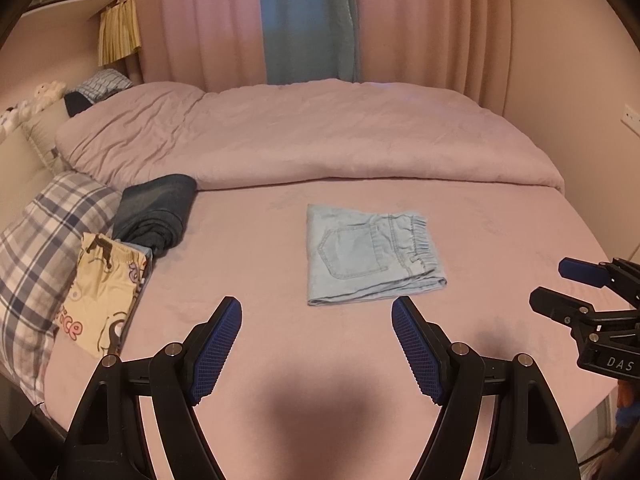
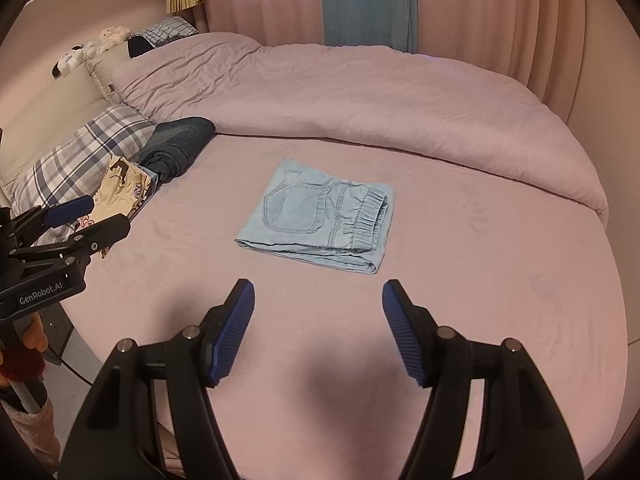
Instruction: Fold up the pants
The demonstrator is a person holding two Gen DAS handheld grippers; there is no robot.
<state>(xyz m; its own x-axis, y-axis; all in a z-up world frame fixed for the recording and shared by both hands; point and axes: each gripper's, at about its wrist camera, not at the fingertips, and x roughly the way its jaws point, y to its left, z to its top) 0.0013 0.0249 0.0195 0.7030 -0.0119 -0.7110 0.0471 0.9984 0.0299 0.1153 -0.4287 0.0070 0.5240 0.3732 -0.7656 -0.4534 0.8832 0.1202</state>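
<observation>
Light blue denim pants (image 1: 368, 256) lie folded into a small flat rectangle in the middle of the pink bed sheet, back pocket up and elastic waistband to the right. The right wrist view shows the same folded pants (image 2: 316, 220). My left gripper (image 1: 316, 308) hovers above the sheet on the near side of the pants, open, nothing between its blue pads. My right gripper (image 2: 318, 292) is likewise open and empty, short of the pants' near edge. Each gripper appears at the side of the other's view: the right gripper (image 1: 560, 284) and the left gripper (image 2: 108, 214).
A rolled pink duvet (image 1: 312, 136) runs across the back of the bed. At the left lie a plaid pillow (image 1: 44, 240), a dark folded garment (image 1: 156, 212) and a cream printed garment (image 1: 100, 296). Curtains (image 1: 304, 20) hang behind. The bed's near edge (image 2: 80, 320) drops to the floor.
</observation>
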